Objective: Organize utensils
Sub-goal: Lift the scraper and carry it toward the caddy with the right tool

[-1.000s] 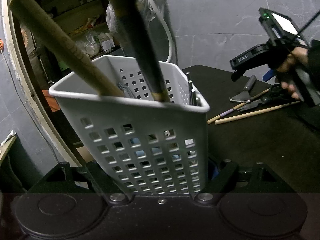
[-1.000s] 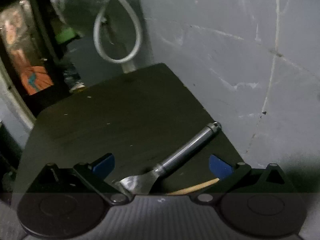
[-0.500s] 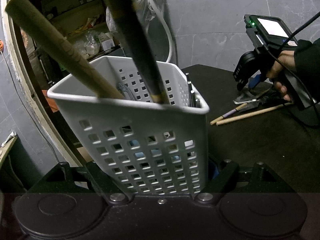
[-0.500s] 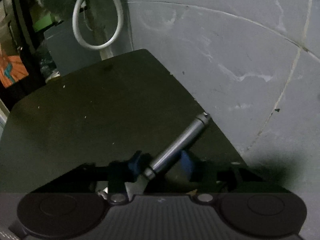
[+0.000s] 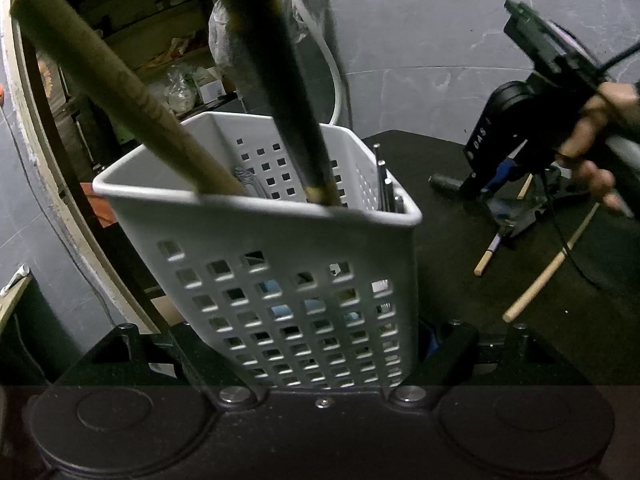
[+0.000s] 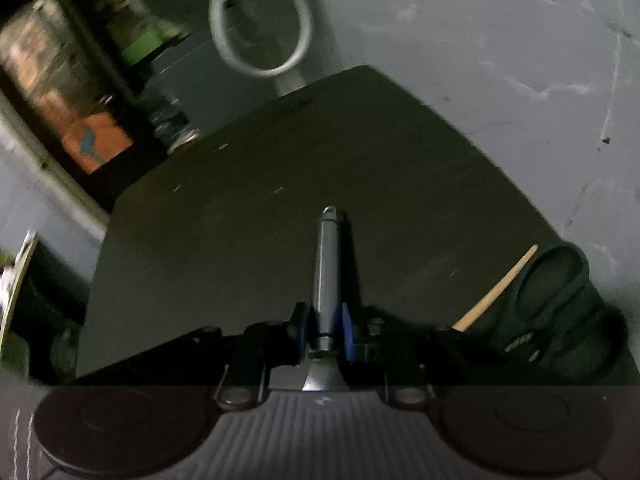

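2 grippers, left gripper (image 5: 320, 344) clamping white utensil basket (image 5: 280, 280), right gripper (image 6: 324, 336) closing on steel-handled utensil (image 6: 327, 264)

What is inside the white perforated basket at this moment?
In the white basket, a thick wooden handle and a dark handle lean out over the rim, with thin metal utensil ends in the right corner. Their lower ends are mostly hidden by the wall.

My left wrist camera sits close behind the white basket (image 5: 280, 280), facing forward-down. My right looks steeply down along the metal handle (image 6: 327, 276). Both share the dark tabletop (image 6: 280, 200).
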`<state>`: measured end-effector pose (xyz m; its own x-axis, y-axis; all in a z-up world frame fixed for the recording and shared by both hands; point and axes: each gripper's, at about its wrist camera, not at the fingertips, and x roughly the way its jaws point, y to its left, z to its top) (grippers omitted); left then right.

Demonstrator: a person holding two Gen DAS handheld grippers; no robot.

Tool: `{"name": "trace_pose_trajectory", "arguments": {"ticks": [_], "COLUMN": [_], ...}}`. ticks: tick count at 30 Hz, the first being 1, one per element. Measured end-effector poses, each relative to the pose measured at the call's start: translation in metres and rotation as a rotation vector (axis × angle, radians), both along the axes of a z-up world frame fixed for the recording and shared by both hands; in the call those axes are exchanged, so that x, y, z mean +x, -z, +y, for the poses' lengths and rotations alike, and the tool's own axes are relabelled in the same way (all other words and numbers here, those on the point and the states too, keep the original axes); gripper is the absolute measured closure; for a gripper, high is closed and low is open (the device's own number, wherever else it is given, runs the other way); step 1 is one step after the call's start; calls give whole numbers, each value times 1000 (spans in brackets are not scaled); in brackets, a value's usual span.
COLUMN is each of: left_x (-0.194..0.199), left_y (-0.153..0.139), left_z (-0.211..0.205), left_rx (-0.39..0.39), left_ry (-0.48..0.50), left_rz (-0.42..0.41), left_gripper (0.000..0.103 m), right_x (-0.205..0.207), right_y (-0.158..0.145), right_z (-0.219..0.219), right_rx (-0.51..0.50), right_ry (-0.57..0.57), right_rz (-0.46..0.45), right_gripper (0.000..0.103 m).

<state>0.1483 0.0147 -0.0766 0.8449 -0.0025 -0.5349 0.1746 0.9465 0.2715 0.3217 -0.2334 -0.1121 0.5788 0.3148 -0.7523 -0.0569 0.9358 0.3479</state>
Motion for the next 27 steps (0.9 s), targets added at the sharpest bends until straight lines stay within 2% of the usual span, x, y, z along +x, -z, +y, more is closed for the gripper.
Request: {"name": "trace_pose_trajectory", "arguments": {"ticks": [6, 13, 20, 27], "left_x": [1, 1, 1, 0], "left_y": [1, 2, 2, 1], "left_z": [2, 2, 2, 2], "left_rx": [4, 5, 5, 6], "left_ry": [9, 11, 11, 11], "left_rz": [1, 0, 0, 0], "left_gripper": [18, 18, 18, 19], "right_x": [-38, -56, -61, -68], "right_y": [-18, -33, -25, -13], "right_z": [30, 37, 18, 25], "right_rx": [-81, -29, 89, 12], "right_ry": [-140, -184, -191, -254], "right_rz": [-27, -48, -54, -2], "right_gripper": [83, 83, 83, 83]}}
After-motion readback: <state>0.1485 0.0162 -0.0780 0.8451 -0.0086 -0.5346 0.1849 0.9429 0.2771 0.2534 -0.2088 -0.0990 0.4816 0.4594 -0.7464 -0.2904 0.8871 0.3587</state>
